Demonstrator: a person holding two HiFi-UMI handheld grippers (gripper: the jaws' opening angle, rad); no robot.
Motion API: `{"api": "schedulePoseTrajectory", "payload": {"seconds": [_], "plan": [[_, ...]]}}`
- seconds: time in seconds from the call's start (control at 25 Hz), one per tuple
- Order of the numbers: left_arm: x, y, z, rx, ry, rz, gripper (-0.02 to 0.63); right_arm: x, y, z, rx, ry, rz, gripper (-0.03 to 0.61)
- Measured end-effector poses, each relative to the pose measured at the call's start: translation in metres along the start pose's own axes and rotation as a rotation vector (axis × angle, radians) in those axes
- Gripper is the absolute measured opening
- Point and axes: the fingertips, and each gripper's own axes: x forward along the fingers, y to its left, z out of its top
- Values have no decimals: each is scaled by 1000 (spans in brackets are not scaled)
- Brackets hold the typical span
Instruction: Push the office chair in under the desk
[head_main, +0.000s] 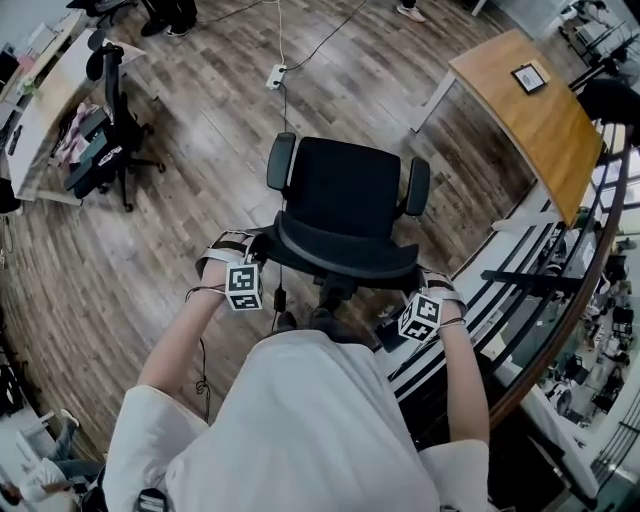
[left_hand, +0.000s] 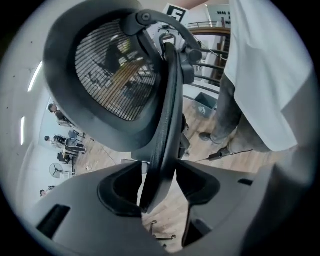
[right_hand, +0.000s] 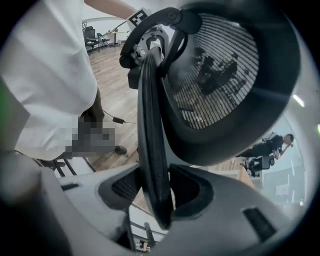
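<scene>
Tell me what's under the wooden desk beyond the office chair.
In the head view, a white leg shows under the wooden desk at its left corner, standing on the wood floor. Its top covers everything else beneath it, so I cannot tell what is there.

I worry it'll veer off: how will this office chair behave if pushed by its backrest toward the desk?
The office chair will probably roll easily on the smooth wood floor, though its base is mostly hidden. Its thin backrest rim may flex or tilt first. Pushed harder at one end of that rim, it would likely swivel.
</scene>
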Motion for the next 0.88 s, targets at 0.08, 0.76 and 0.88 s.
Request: {"api": "schedulePoseTrajectory", "payload": {"seconds": [0.08,0.76,0.88], "plan": [[11,-1,2,26,20,-5,206,12,1,-1,-24,8,4,153],[41,4,6,84,61,49,112,34,-4,-3,-116,20,-41,129],[42,9,7,74,64,59,115,33,-10,-3,-115,14,-45,127]]}}
